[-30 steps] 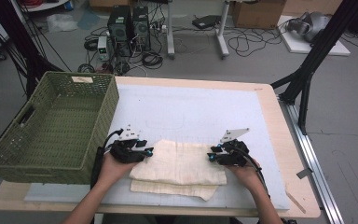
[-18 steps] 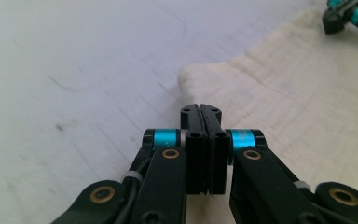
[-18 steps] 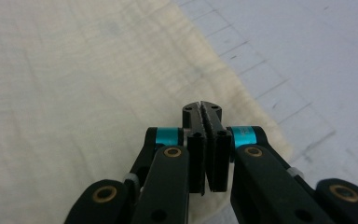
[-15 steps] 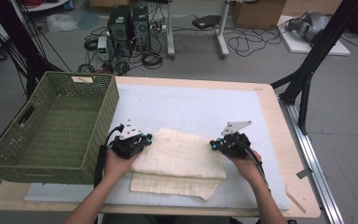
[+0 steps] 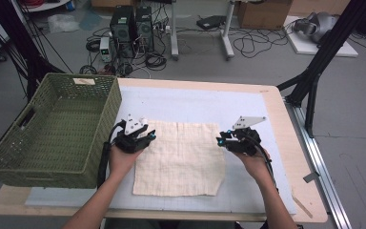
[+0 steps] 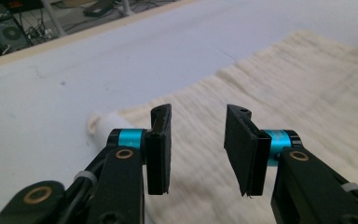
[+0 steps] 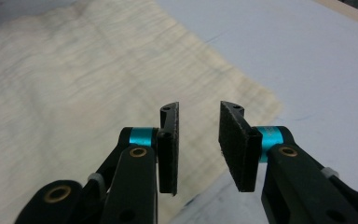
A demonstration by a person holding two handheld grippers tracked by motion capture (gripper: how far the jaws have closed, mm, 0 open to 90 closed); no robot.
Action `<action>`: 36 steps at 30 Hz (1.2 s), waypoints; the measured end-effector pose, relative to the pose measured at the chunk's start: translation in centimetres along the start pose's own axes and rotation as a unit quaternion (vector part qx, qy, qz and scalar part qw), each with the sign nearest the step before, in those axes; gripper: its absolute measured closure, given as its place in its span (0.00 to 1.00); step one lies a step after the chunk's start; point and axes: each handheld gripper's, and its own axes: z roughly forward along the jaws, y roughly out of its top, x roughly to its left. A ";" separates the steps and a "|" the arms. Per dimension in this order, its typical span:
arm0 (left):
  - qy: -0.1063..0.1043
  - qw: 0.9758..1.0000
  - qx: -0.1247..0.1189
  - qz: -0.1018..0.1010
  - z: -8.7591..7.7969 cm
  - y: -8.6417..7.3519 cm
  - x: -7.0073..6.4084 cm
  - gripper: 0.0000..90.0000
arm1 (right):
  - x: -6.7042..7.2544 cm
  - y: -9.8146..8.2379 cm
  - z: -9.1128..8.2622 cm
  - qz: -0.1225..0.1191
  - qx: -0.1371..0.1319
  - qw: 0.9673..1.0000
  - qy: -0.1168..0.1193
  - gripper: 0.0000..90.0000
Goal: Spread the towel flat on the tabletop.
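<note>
From the high view the whole table (image 5: 286,143) shows, with its pale blue mat (image 5: 195,102) and a cream cloth (image 5: 181,160) spread flat near the person's edge; a green woven basket (image 5: 52,129) stands at the table's left end, its near wall just beside the left gripper (image 5: 145,136); beyond the table, on the floor, stand computer towers (image 5: 133,24) amid loose cables. The right gripper (image 5: 221,140) sits at the cloth's right edge, the left one at the cloth's far left corner, so the cloth lies between the two.

The left gripper view gives what the high view cannot: the jaws stand apart with open air between the pads (image 6: 161,140), having just been opening, and nothing is pinched; the cloth's far corner (image 6: 116,119) lies below and just ahead of them, slightly curled at its tip, the weave running off to the right.

The right gripper view shows its own jaws likewise parted, having just been opening, gripping nothing; the cloth's corner (image 7: 261,100) lies under and past the pads (image 7: 170,140), with bare mat to the right.
</note>
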 end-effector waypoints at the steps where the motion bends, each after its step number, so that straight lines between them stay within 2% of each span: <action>1: -0.005 1.000 0.001 0.002 -0.3 -0.2 -0.2 0.68 | 0.6 -0.3 -0.2 -0.005 0.003 1.000 0.006 0.73; 4: -0.017 1.000 -0.002 0.006 -1.3 -0.8 -0.8 0.67 | 2.0 -1.3 -1.1 -0.015 0.000 1.000 0.019 0.71; 10: -0.052 0.998 0.023 0.023 -3.0 -2.1 -2.2 0.60 | 4.1 -4.1 -2.0 -0.017 -0.004 0.998 0.061 0.66; 12: -0.062 0.997 0.030 0.021 -3.6 -2.6 -2.5 0.60 | 4.9 -4.7 -1.9 -0.027 0.003 0.997 0.071 0.66; 14: -0.073 0.996 0.048 0.025 -4.0 -3.1 -2.6 0.61 | 5.5 -5.2 -1.6 -0.030 0.018 0.996 0.081 0.66; 16: -0.086 0.994 0.069 0.027 -4.1 -3.5 -2.6 0.69 | 5.6 -5.7 -1.1 -0.036 0.036 0.995 0.085 0.67; 18: -0.091 0.991 0.091 0.039 -4.0 -3.9 -2.5 0.77 | 5.6 -6.0 -0.7 -0.028 0.044 0.995 0.090 0.72; 20: -0.099 0.988 0.105 0.047 -3.9 -4.4 -2.4 0.90 | 5.5 -6.0 -0.4 -0.031 0.046 0.994 0.092 0.78; 22: -0.099 0.989 0.098 0.046 -3.9 -4.5 -2.5 0.98 | 5.4 -5.8 -0.1 -0.028 0.045 0.994 0.094 0.87; 24: -0.095 0.989 0.100 0.050 -3.9 -4.5 -2.6 0.99 | 5.3 -5.7 0.0 -0.027 0.048 0.993 0.103 0.98; 27: -0.081 0.991 0.094 0.046 -4.0 -4.5 -2.6 1.00 | 5.5 -4.9 -0.1 -0.046 0.060 0.992 0.101 0.99; 31: -0.057 0.994 0.083 0.037 -4.1 -4.3 -2.1 1.00 | 5.5 -3.4 -0.3 -0.050 0.045 0.993 0.099 0.99; 33: -0.041 0.996 0.072 0.031 -4.1 -3.9 -1.8 1.00 | 5.6 -2.7 0.2 -0.055 0.050 0.992 0.099 0.99; 36: -0.021 0.997 0.064 0.028 -3.9 -3.5 -1.5 1.00 | 5.8 -1.9 1.7 -0.061 0.068 0.991 0.100 0.99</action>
